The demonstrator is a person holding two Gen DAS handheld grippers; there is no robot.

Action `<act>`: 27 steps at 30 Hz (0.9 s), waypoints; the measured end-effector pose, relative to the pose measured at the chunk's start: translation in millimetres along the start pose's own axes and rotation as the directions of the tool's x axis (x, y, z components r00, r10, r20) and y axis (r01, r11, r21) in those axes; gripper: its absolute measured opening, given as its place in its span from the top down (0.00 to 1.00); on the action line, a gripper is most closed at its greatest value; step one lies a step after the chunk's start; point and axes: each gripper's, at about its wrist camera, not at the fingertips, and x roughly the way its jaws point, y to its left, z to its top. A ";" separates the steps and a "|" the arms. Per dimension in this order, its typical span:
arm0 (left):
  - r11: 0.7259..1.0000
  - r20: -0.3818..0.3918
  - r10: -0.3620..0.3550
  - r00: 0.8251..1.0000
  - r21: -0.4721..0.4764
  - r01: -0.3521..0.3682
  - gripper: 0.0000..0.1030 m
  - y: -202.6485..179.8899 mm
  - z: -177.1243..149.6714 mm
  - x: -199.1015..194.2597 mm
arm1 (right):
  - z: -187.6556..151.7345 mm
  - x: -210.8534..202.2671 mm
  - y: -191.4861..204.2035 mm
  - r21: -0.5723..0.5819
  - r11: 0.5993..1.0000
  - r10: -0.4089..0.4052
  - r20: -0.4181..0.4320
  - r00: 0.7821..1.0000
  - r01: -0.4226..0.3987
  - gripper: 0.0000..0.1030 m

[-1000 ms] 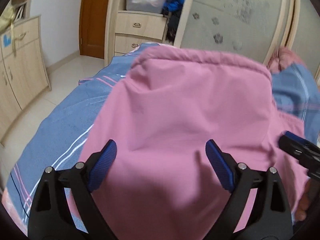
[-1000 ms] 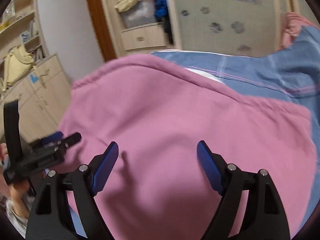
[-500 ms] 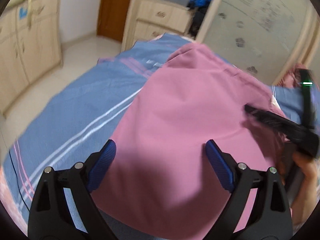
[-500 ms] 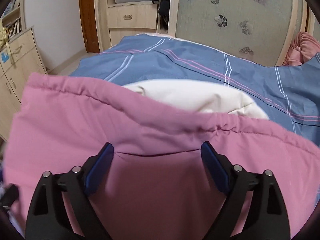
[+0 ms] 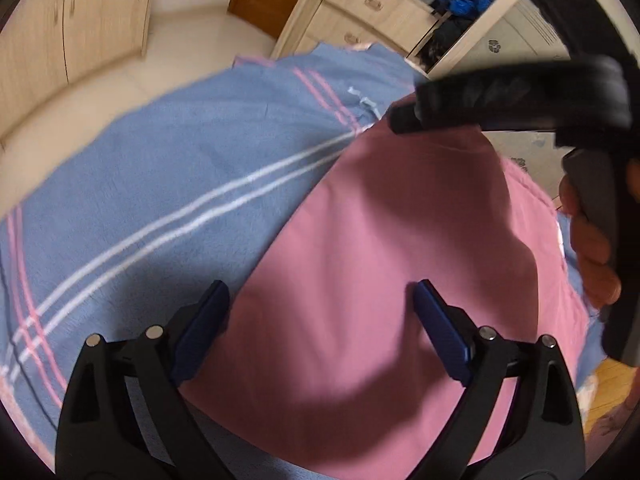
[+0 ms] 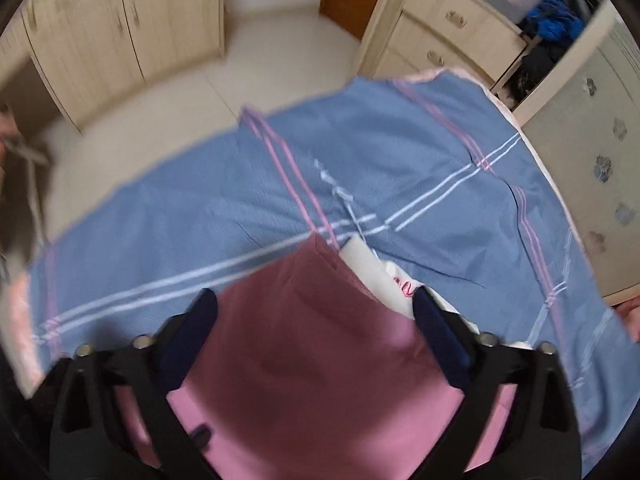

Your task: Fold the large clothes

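Note:
A large pink garment lies spread on a blue striped bedsheet. It also shows in the right wrist view, with a white part sticking out at its far edge. My left gripper is open and empty, hovering over the garment's near left edge. My right gripper is open and empty above the garment. The right gripper's body and the hand holding it also show in the left wrist view, above the garment's far right part.
The bedsheet covers the bed up to its far edge. Beyond are a tiled floor, light wood cabinets at the left, a drawer unit and a wardrobe door at the right.
Both grippers have risen and tilted down over the bed. The right gripper has swung left across the garment. The pink garment now lies lower and flatter in both views.

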 end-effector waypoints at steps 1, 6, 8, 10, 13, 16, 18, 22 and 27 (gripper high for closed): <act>1.000 -0.012 -0.009 1.000 -0.013 0.009 0.08 2.8 0.8 1.9 | -2.0 5.5 -0.5 0.011 1.000 0.013 -0.017 1.000 -0.013 0.68; 1.000 0.003 -0.007 1.000 -0.017 0.007 0.08 3.4 1.7 -1.8 | -5.4 14.8 -33.0 0.235 0.972 0.015 0.055 0.998 -0.028 0.83; 1.000 0.007 0.005 1.000 0.002 -0.005 0.08 -1.1 -0.6 -1.8 | -6.9 18.3 -46.8 0.294 0.956 -0.024 0.101 0.995 -0.007 0.83; 1.000 -0.013 -0.005 1.000 0.002 0.005 0.08 -0.9 -1.4 3.8 | -11.1 30.7 -54.7 0.318 0.948 -0.058 0.117 0.991 0.018 0.81; 1.000 -0.008 0.004 1.000 0.005 -0.004 0.08 -0.9 2.6 5.4 | -22.3 29.5 -58.2 0.333 0.943 -0.051 0.181 0.982 -0.012 0.68; 1.000 0.085 0.008 0.996 0.018 -0.010 0.08 -5.3 5.7 -8.6 | -50.1 -19.5 -73.5 0.428 0.897 -0.063 0.365 0.929 -0.107 0.32; 0.997 0.163 -0.015 0.986 0.081 0.002 0.08 -16.6 4.5 -22.8 | -77.6 -56.3 -80.4 0.446 0.877 -0.067 0.483 0.873 -0.179 0.29; 0.976 0.268 -0.078 0.960 0.215 0.019 0.08 -44.6 -6.0 -43.0 | -134.0 -101.2 -87.6 0.468 0.864 -0.113 0.538 0.836 -0.185 0.30; 0.944 0.266 -0.092 0.959 0.329 -0.001 0.08 -77.6 -16.3 -37.8 | -187.2 -88.8 -104.8 0.531 0.833 -0.121 0.449 0.885 -0.156 0.35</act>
